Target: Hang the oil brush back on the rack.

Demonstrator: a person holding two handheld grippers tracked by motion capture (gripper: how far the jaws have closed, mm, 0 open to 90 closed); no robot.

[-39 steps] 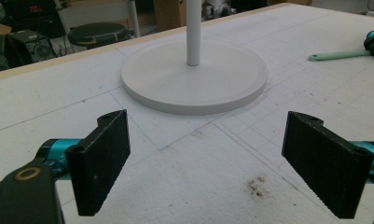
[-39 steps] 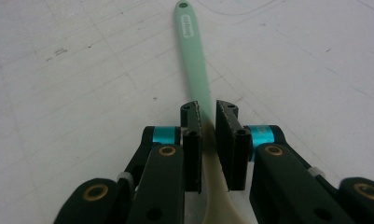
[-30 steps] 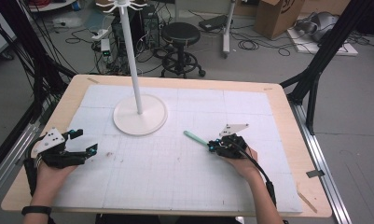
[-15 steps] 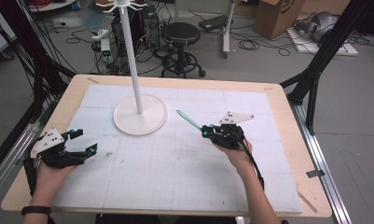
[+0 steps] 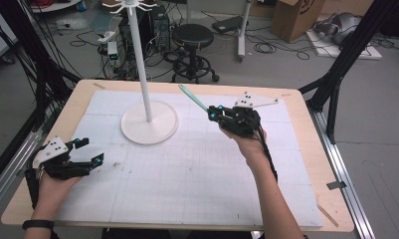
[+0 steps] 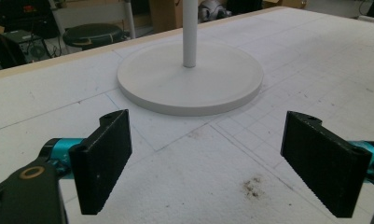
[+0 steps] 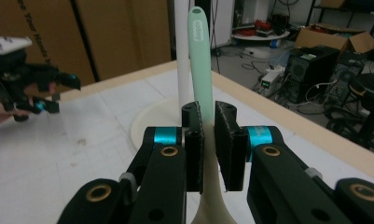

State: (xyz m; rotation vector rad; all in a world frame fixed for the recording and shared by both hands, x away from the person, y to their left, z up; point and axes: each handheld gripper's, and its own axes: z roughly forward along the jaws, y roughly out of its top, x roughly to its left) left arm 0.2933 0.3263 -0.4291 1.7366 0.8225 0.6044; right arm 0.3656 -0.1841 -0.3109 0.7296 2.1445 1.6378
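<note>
Pinching the mint-green spoon (image 7: 201, 60) near the middle of its handle, the right gripper (image 5: 222, 115) holds it clear above the table (image 5: 306, 164), its hanging hole (image 7: 197, 11) uppermost and pointing toward the white stand (image 5: 148, 119). It looks like a light, slim utensil, probably silicone or plastic, so likely a little flexible and somewhat slick between the pads; a firm hold close to mid-handle, as now, should keep it from swivelling while leaving the holed tip free for a hook (image 5: 110, 7). Low at the table's near left corner, the left gripper (image 6: 208, 158) rests with jaws spread wide and nothing between them
</note>
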